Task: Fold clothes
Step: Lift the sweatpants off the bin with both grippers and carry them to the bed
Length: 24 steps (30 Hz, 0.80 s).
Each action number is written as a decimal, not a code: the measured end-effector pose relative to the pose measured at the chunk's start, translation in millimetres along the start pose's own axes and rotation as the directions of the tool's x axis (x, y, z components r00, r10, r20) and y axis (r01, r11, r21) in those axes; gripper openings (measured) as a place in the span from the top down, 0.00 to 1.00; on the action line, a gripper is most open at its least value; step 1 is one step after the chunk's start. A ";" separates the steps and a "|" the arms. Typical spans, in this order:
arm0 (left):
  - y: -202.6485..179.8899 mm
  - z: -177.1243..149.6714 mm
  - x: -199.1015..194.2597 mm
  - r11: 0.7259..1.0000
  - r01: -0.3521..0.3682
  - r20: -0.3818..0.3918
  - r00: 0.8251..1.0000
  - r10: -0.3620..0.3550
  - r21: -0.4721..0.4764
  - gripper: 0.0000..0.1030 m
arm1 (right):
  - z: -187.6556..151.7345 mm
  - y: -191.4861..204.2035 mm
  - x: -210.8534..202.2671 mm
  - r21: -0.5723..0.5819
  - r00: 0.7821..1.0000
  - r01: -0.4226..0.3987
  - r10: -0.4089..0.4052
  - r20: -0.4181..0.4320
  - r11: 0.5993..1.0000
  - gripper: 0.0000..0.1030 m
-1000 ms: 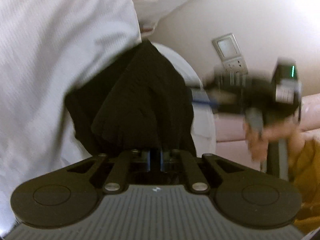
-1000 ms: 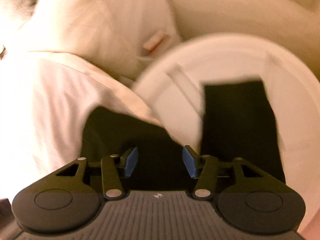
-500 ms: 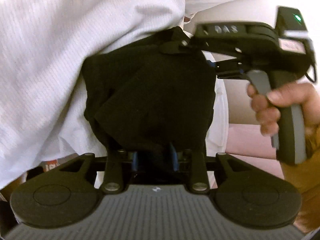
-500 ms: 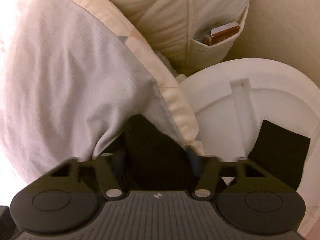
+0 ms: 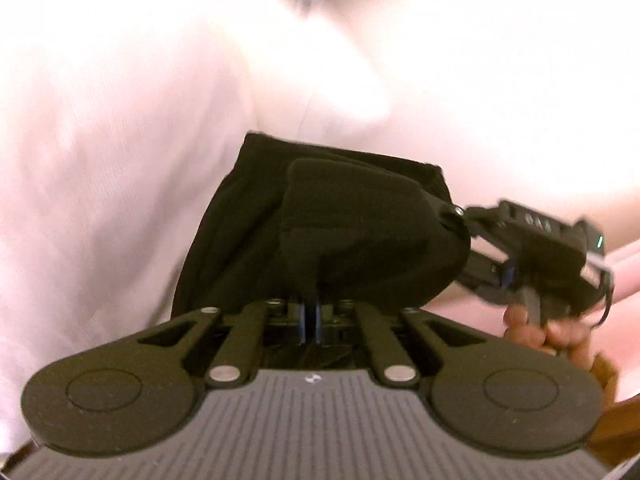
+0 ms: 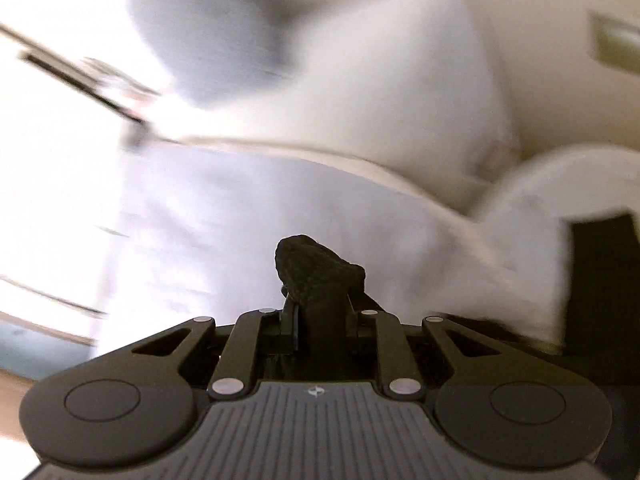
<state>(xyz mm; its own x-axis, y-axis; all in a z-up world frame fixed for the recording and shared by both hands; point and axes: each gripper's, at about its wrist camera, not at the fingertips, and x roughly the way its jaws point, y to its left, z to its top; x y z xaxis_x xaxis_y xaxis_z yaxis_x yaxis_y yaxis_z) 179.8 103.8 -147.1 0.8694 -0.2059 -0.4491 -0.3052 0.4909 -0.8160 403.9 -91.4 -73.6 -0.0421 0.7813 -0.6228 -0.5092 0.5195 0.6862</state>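
We hold a black garment (image 5: 328, 236) between our two grippers, lifted off the white bedding (image 5: 112, 168) that fills the background. Our left gripper (image 5: 310, 322) is fully closed, its blue pads (image 5: 303, 320) pressed together on a thin fold of the dark cloth, which bulges up and away from the fingers in a rounded bunch. To the right in the left wrist view, our right gripper (image 5: 460, 220) bites into the far end of the same garment, and the hand (image 5: 536, 328) that carries it shows below its grip. In the right wrist view, the right gripper (image 6: 320, 320) has its jaws closing on a thicker wad of the black cloth (image 6: 316, 272), which stands up between the fingers and pokes out above them. Beyond it lies the pale bedding (image 6: 248, 216), blurred, and at the right edge a white round surface (image 6: 532, 200) carries another flat black piece (image 6: 604, 280), well apart from what we hold.
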 end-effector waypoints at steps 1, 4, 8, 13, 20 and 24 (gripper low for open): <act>-5.0 5.7 -30.7 1.000 0.012 0.070 0.997 -0.012 0.005 0.98 | -0.4 29.1 -2.9 -0.039 0.998 -0.058 0.058 0.022 0.998 0.83; -18.9 15.2 -134.2 0.999 0.007 0.301 0.953 -0.018 0.035 0.99 | -5.5 132.0 -1.3 -0.190 0.964 -0.250 0.262 0.042 0.949 0.83; -36.7 12.2 -301.4 0.990 -0.134 0.584 0.808 0.077 0.055 0.99 | -34.6 297.0 18.1 -0.372 0.857 -0.493 0.514 -0.049 0.787 0.83; -95.2 16.1 -525.3 0.910 -0.414 0.832 0.506 0.228 0.002 0.99 | -90.7 518.1 42.9 -0.427 0.658 -0.726 0.725 -0.204 0.539 0.83; -233.2 9.3 -734.3 0.717 -0.685 0.962 0.088 0.259 -0.131 0.99 | -146.4 735.0 35.2 -0.363 0.356 -0.892 0.912 -0.204 0.268 0.84; -236.0 -7.7 -771.5 0.665 -0.720 0.944 0.043 0.328 -0.198 0.99 | -168.9 767.0 63.1 -0.310 0.353 -0.907 0.916 -0.188 0.286 0.84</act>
<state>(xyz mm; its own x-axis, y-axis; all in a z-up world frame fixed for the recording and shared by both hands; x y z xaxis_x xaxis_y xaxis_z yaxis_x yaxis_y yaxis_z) -421.9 140.3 389.1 0.3043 0.9509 0.0566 -0.9061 0.3072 -0.2908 -134.5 297.9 349.9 -0.6430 0.6872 0.3380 -0.3738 -0.6668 0.6447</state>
